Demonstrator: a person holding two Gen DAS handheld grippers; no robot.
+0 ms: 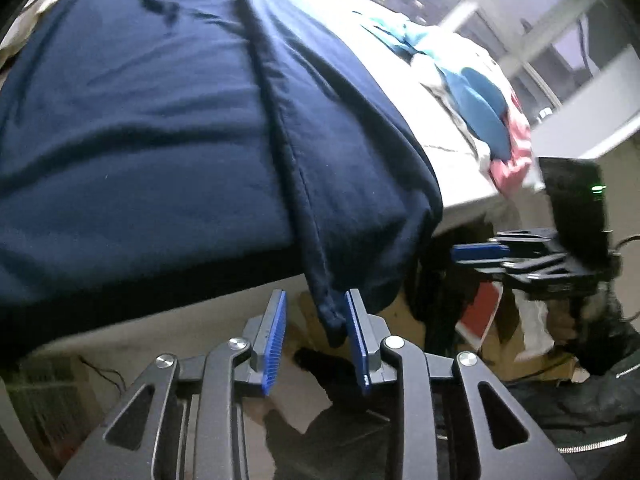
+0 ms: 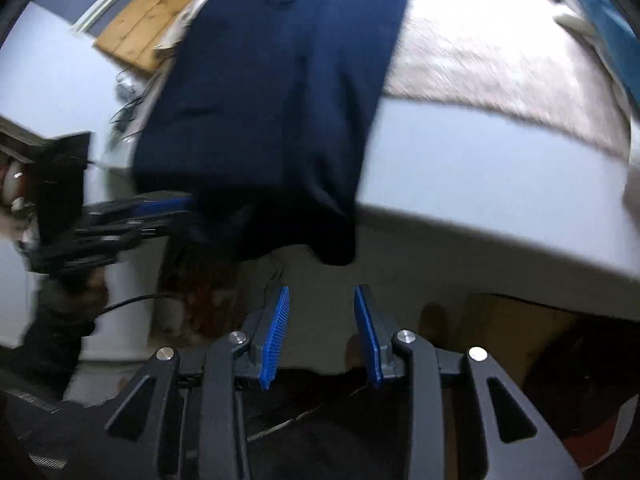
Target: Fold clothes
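Observation:
A navy garment (image 1: pixel 160 112) lies spread on the white table (image 1: pixel 452 168), and its near edge drapes over the table's front. A narrow folded corner of it (image 1: pixel 330 320) hangs down between the fingers of my left gripper (image 1: pixel 316 300). That corner sits close to the right pad, the left pad stands clear of it, and the jaws are open. My right gripper (image 2: pixel 322 292) is open below the table edge, with nothing between its fingers and the garment's (image 2: pixel 272 100) hanging corner just above it. Each gripper shows in the other's view: right gripper (image 1: pixel 480 250), left gripper (image 2: pixel 160 204).
A pile of teal, white and pink clothes (image 1: pixel 480 112) lies further along the table. Cardboard boxes (image 1: pixel 520 344) and a red-and-white item (image 1: pixel 480 312) sit under the table. A wooden board (image 2: pixel 152 28) leans beyond the garment. A black cable (image 2: pixel 132 302) runs along the floor.

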